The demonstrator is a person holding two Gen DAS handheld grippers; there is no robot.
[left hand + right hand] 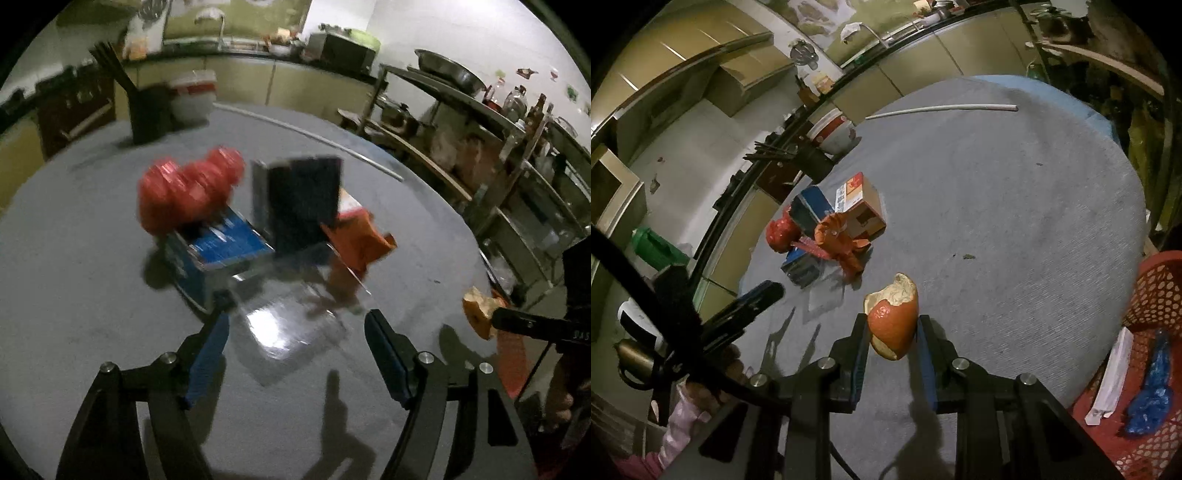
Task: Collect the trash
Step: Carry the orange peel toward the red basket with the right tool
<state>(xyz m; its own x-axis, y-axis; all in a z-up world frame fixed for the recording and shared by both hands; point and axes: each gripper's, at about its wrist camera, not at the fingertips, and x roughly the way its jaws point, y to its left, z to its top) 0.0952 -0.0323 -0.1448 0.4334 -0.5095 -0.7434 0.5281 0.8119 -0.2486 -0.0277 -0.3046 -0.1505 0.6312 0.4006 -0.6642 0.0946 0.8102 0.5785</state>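
Observation:
A heap of trash lies on the round grey table (74,295): a red crumpled bag (188,188), a blue box (218,254), a dark box (303,199), an orange wrapper (354,236) and a clear plastic sheet (291,325). My left gripper (299,325) is open just above the clear sheet, in front of the heap. My right gripper (892,332) is shut on an orange peel (894,321), held above the table; the peel also shows in the left wrist view (480,310). The heap shows in the right wrist view (827,232).
A red mesh basket (1156,295) at the table's right edge holds a blue bag (1152,391) and a white wrapper (1112,380). A white rod (942,109), a dark holder (147,114) and a white tub (192,96) stand at the far side. Metal shelves (498,155) stand on the right.

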